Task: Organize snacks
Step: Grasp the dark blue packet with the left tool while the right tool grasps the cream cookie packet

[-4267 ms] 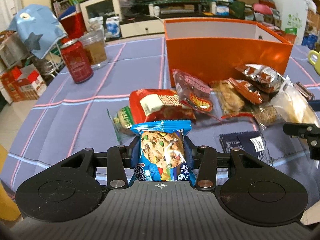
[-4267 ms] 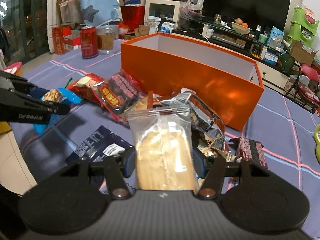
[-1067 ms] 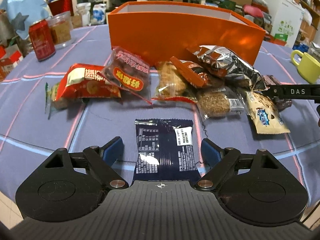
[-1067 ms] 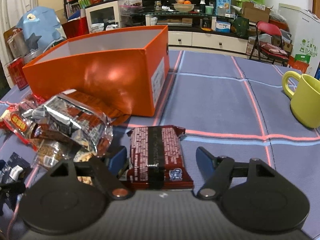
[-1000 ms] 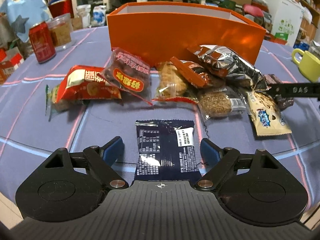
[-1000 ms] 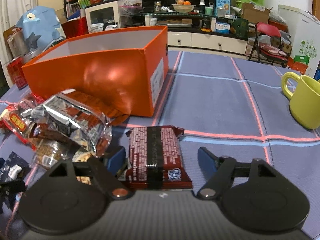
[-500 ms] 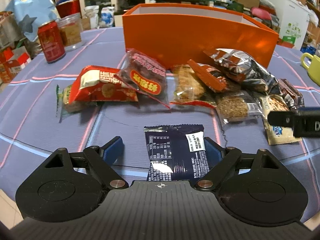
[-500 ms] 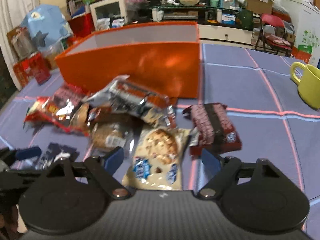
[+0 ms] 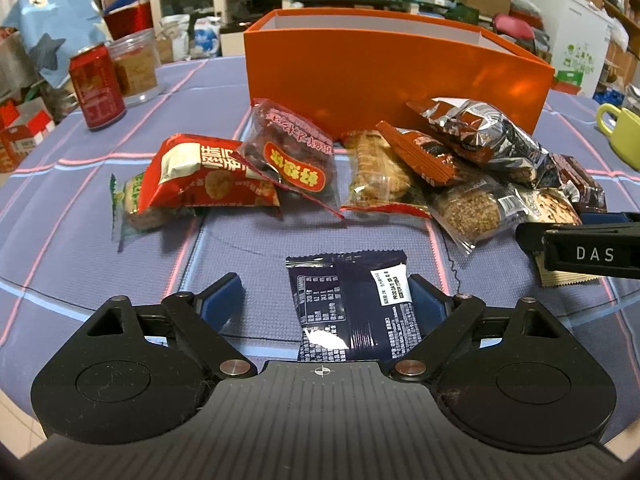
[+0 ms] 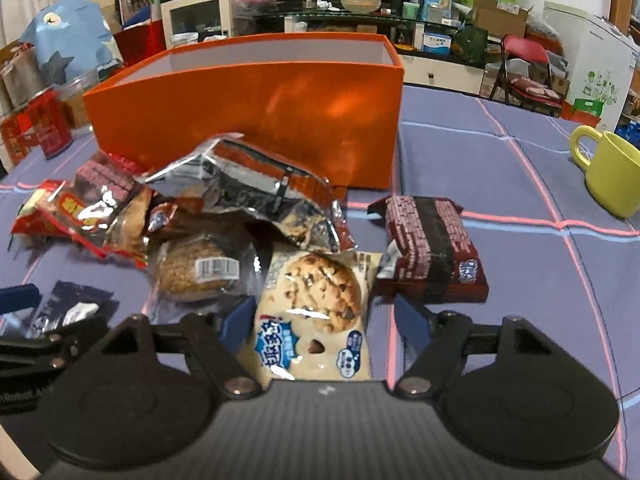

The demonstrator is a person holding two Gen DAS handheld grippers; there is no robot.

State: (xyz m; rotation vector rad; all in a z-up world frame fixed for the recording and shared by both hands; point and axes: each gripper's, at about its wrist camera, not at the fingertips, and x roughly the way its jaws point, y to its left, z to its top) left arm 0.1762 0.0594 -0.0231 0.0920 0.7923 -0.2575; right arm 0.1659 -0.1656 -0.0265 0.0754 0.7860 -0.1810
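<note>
An open orange box [image 9: 392, 80] stands at the back of the table, with a heap of snack packets in front of it. My left gripper [image 9: 323, 302] is open and low over the cloth. A navy packet [image 9: 352, 304] lies flat between its fingers, close to the right pad [image 9: 426, 304]. My right gripper [image 10: 326, 314] straddles a cream cookie packet [image 10: 316, 304] that lies on the table. Its jaws are closing, but a gap still shows beside the pads. The right gripper's black finger [image 9: 576, 246] juts in at the left wrist view's right edge.
The heap holds a silver-brown bag [image 10: 248, 192], a red packet [image 9: 208, 176] and a brown brick-pattern packet [image 10: 432, 252]. A red can [image 9: 96, 86] and a clear jar [image 9: 136, 64] stand far left. A yellow mug [image 10: 612, 172] stands right. The table's near edge lies below both grippers.
My right gripper has swung left, from the brown brick-pattern packet to the cookie packet. The left gripper stays open around the navy packet. The snacks both grippers held seconds ago are gone.
</note>
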